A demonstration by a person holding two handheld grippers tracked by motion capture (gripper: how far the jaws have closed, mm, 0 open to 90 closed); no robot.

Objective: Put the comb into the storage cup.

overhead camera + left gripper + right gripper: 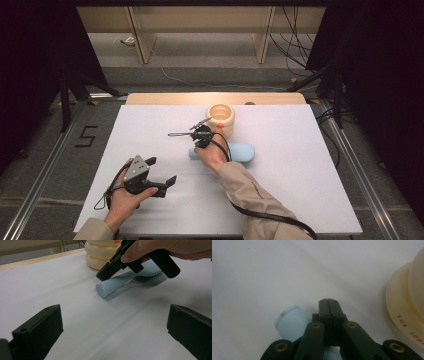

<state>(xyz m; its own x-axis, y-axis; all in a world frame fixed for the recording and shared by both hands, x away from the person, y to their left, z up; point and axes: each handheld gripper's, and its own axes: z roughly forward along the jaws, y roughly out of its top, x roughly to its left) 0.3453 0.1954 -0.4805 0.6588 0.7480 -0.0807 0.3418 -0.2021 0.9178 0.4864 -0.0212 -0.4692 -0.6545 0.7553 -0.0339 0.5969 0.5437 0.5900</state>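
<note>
A light blue brush (242,151) lies on the white table (300,165), its round handle end (102,290) pointing left and its dark bristles (146,278) facing down. My right gripper (200,134) hangs just above that handle end, jaws pressed together with nothing between them (328,301). The handle end (290,321) sits just left of its tips. My left gripper (161,171) rests low near the table's front left, open and empty, its two black jaws (115,320) wide apart and aimed at the brush.
A cream ridged container (220,119) stands behind the brush, close to the right gripper, with a small orange piece (220,126) at its side. A wooden strip (165,98) runs along the table's far edge. Cables trail from both grippers.
</note>
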